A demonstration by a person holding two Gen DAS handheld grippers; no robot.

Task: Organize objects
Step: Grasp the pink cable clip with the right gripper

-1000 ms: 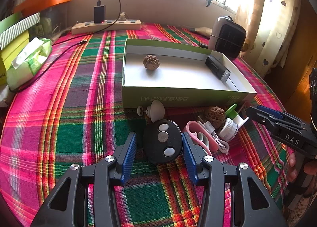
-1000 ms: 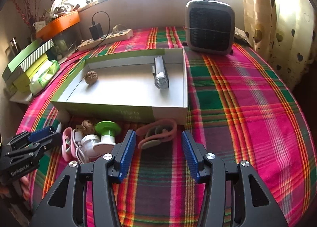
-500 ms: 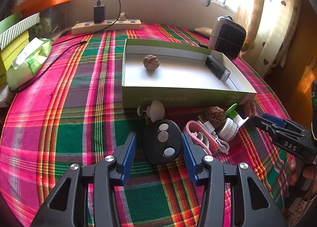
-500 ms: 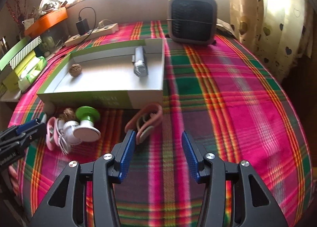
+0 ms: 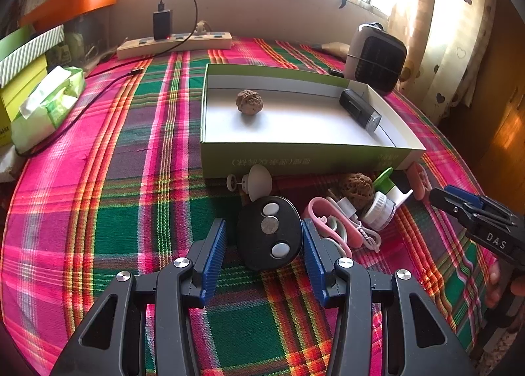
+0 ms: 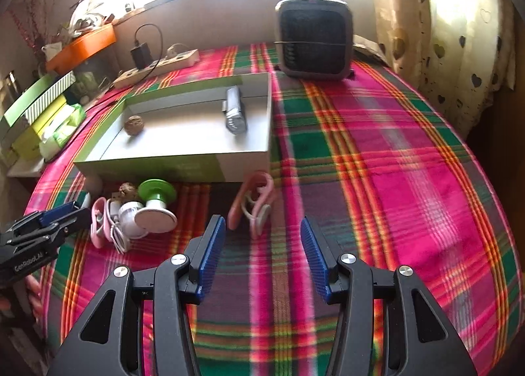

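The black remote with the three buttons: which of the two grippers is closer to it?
Left. The remote lies right between the left gripper's blue fingers, though the pads don't clearly press it. The right gripper is off to the side, open over bare cloth near a pink clip.

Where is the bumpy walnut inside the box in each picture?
Left wrist view: the walnut lies in the far left part of the green box, above the picture's middle.
Right wrist view: the walnut lies near the box's left wall, left of middle.
Shared landmark: the dark flashlight, lying in the same box on the other side.
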